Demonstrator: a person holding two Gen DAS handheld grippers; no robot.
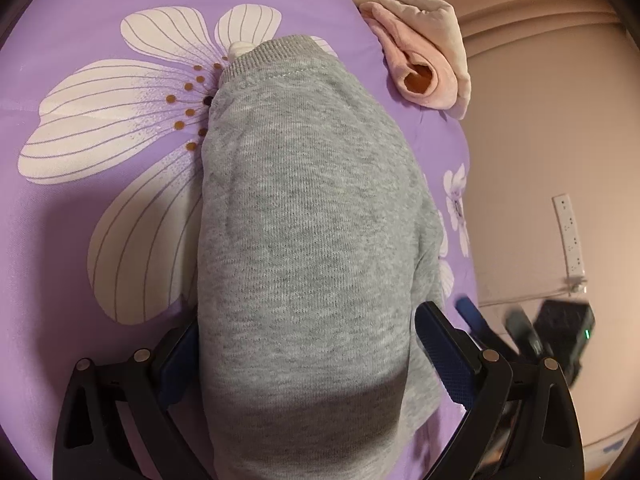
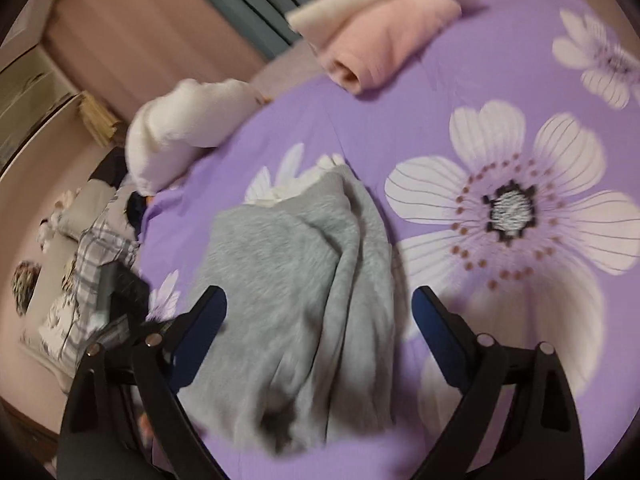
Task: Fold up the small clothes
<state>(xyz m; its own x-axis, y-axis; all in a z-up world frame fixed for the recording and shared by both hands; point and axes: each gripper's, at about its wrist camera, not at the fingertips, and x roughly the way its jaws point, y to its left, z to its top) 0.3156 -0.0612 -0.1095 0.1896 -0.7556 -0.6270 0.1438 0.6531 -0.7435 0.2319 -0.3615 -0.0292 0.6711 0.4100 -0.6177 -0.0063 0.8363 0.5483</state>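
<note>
Grey knitted garment [image 1: 304, 240], a small fleecy piece with a ribbed hem band at its far end, lies on the purple bedspread printed with large white flowers [image 1: 100, 40]. We cannot tell what kind of garment it is: its near end runs under the lower rim of both views, and the right wrist view is blurred throughout. In the left wrist view it looks smooth and rounded, a single long fold running away from us, with a bit of white cloth peeping out beyond the hem. In the right wrist view the same grey cloth [image 2: 304, 280] is bunched into lengthwise creases, with white fabric showing at its far end.

Our left gripper [image 1: 308, 344] has its jaws spread wide, one finger on each side of the garment; its left finger is partly hidden behind the cloth. Our right gripper [image 2: 320, 312] also stands with jaws apart, the garment lying between the fingers, and we cannot make out whether either pad touches it.

Near the bedspread's far edge sits a folded pink and cream fleece garment [image 1: 420, 52]. A white fluffy bundle [image 2: 180, 128] overhangs the bedspread's edge, its shape unclear.
</note>
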